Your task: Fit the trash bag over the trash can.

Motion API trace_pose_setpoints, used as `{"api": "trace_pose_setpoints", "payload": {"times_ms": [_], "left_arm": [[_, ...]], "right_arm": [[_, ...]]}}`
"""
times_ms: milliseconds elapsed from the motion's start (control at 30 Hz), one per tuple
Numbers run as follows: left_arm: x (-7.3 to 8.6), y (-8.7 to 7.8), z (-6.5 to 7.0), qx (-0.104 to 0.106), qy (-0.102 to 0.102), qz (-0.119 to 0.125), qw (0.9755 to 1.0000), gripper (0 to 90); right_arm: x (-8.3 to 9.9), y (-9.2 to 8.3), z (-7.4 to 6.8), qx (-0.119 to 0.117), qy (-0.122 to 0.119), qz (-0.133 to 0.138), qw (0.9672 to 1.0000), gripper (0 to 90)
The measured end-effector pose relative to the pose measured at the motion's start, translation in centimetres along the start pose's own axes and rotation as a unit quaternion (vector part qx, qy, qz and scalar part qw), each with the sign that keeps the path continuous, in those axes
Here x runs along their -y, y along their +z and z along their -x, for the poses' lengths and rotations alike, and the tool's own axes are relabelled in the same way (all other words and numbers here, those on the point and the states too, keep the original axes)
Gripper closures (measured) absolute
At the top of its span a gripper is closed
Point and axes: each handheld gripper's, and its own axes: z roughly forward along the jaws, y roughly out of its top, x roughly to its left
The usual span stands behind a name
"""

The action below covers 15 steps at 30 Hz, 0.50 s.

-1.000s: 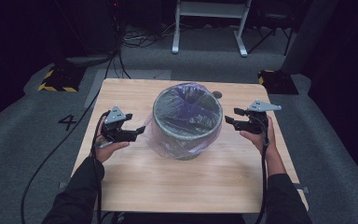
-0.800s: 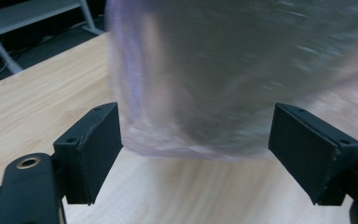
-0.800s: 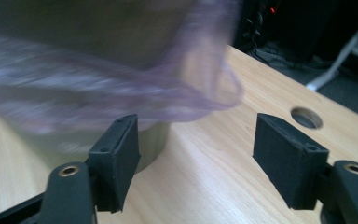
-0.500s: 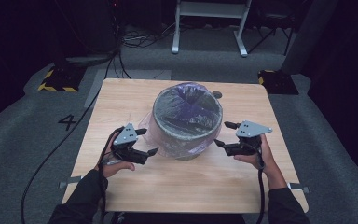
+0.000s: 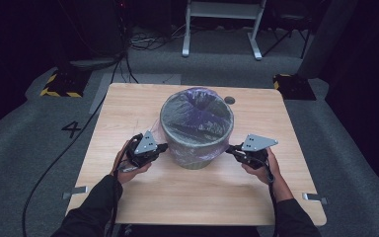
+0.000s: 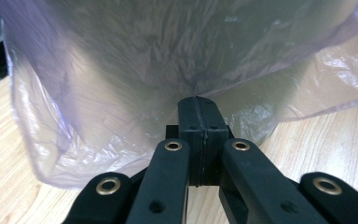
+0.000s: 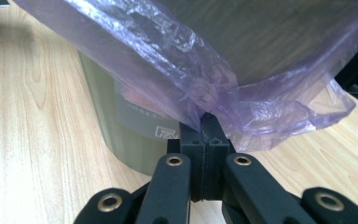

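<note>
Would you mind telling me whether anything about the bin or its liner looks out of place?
Nothing is spilled or damaged. The purple bin liner hangs loose down the bin, pinched by the left claw and right claw.

Thin glossy crinkled plastic bag [image 7: 205,70] — pale, smooth wood-grain table [image 5: 128,103].

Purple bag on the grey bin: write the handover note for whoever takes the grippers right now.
Left gripper: jaws shut on the translucent purple plastic bag, low on the bin's left side.
Right gripper: jaws shut on the same bag's hanging skirt, right side.
The round grey waste bin stands upright mid-table on the light wooden table; the bag lines it and is folded over the rim.
Done: bag fitted over the rim, both sides gripped.
Left: probably pull the skirt down evenly, then release.
</note>
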Motion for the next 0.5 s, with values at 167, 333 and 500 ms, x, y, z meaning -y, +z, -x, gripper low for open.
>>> {"api": "trace_pose_setpoints", "payload": {"times_ms": [167,333,500], "left_arm": [[0.7,1.1,0.2,0.012,0.007,-0.034,0.9993,89.9],[1.8,1.8,0.1,0.017,0.01,-0.063,0.9978,90.0],[2.5,2.0,-0.1,0.021,-0.006,-0.066,0.9976,90.0]], "right_arm": [[1.0,0.6,-0.4,-0.012,0.0,-0.031,0.9995,90.0],[2.0,1.5,-0.4,-0.023,0.009,-0.062,0.9977,90.0],[2.7,1.9,0.0,-0.028,0.033,-0.079,0.9959,90.0]]}}
